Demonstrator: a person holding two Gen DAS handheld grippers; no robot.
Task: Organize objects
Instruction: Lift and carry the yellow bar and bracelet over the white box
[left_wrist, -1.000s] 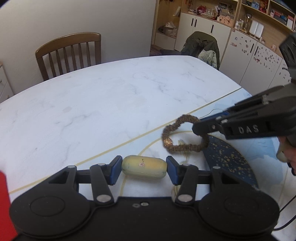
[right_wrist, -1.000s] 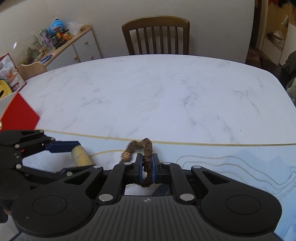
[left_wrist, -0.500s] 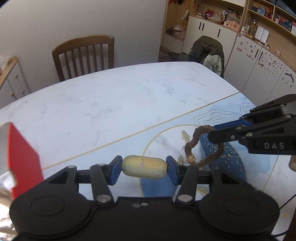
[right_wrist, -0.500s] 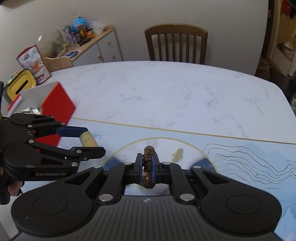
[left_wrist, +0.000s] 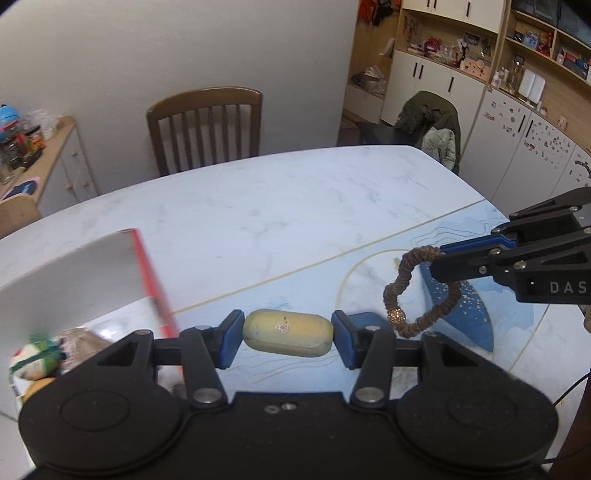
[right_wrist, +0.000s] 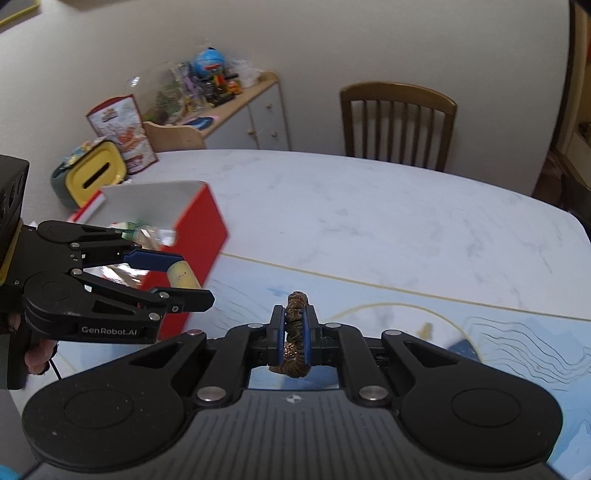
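- My left gripper (left_wrist: 288, 338) is clamped on a pale yellow capsule (left_wrist: 288, 338) — the pads press its two rounded ends, so it lies crosswise between them and can't roll out.
- My right gripper (right_wrist: 294, 338) is pinched tight on a brown scrunchie (right_wrist: 294, 338); in the left view the loop hangs free below the jaws, its small glittery bead (left_wrist: 396, 314) at the bottom. Gripping one side only lets the rest dangle clear of the table (left_wrist: 277, 206).
- Both things are up off the surface, carried in the air rather than resting on the mat (right_wrist: 498, 332), a blue-and-white printed sheet covering the near part of the table.
- Just beyond the left gripper stands a red box (right_wrist: 199, 236), open at the top, white inside. Some items already lie in it — a white-and-green one shows, blurred, at the left view's edge, so I can't name it.
- The capsule sits close to the box's red wall in the right view, nearer than the scrunchie. I judge the box is where both go, the capsule first.
- To drop it in, I reckon the left gripper must clear the rim before the pads part, or the capsule could bounce off the edge.
- Farther off, the marble top is bare, with a wooden chair (right_wrist: 397, 125) at the far side and a cluttered sideboard (right_wrist: 236, 107) along the wall.
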